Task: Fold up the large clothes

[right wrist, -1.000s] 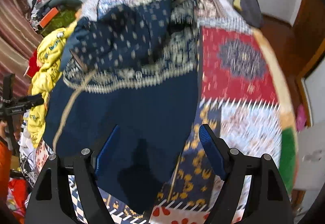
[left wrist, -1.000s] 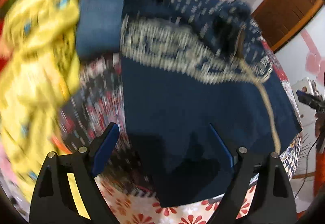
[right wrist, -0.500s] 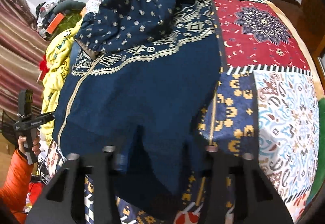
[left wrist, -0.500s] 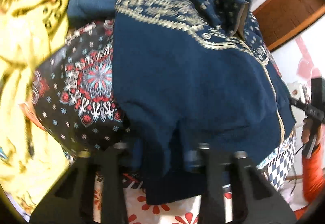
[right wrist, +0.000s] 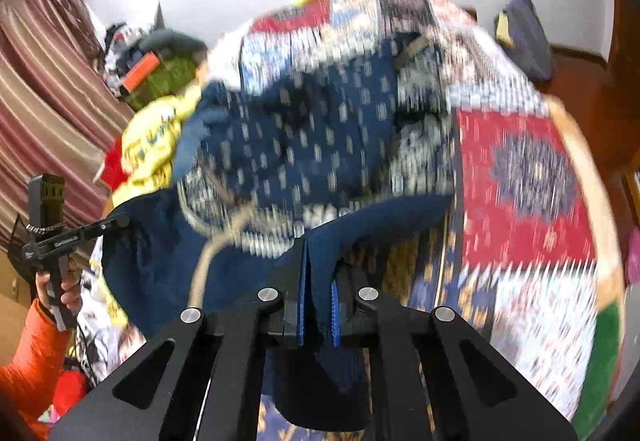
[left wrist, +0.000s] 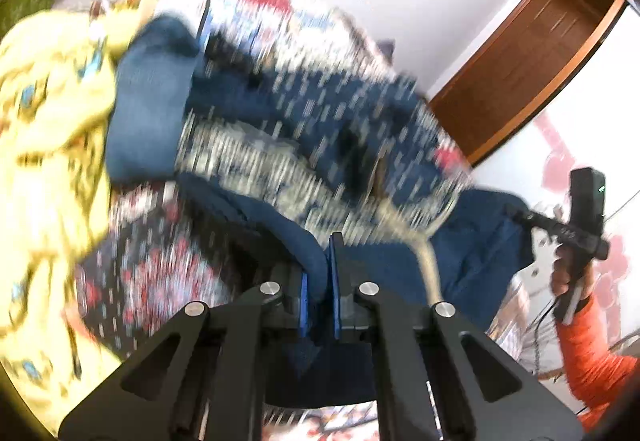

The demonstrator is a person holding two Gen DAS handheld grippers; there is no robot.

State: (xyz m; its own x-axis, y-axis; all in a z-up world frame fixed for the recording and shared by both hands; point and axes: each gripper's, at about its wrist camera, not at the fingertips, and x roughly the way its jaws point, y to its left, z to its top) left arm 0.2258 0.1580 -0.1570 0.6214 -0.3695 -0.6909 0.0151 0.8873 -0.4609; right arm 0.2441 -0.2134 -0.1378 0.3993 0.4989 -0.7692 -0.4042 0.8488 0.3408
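A large navy blue garment [left wrist: 280, 145] with cream patterned bands and a dotted upper part lies on a patchwork bedspread [right wrist: 524, 177]. My left gripper [left wrist: 318, 281] is shut on the garment's near hem at its left corner, lifting it. My right gripper [right wrist: 318, 281] is shut on the same hem at its right corner [right wrist: 360, 225]. The hem hangs between the two grippers. Each gripper shows in the other's view, held by a hand with an orange sleeve [left wrist: 576, 233] [right wrist: 56, 225]. Both views are motion-blurred.
A yellow printed cloth [left wrist: 44, 145] and a folded blue denim piece [left wrist: 148, 113] lie to the left on the bed. A dark red-patterned cloth [left wrist: 152, 273] lies under the garment's left edge. A wooden door [left wrist: 528, 53] stands at right, striped curtains [right wrist: 44, 113] at left.
Both grippers went from open over the hem to shut on it, and have lifted the hem up off the bed. The views have tilted up toward the walls.
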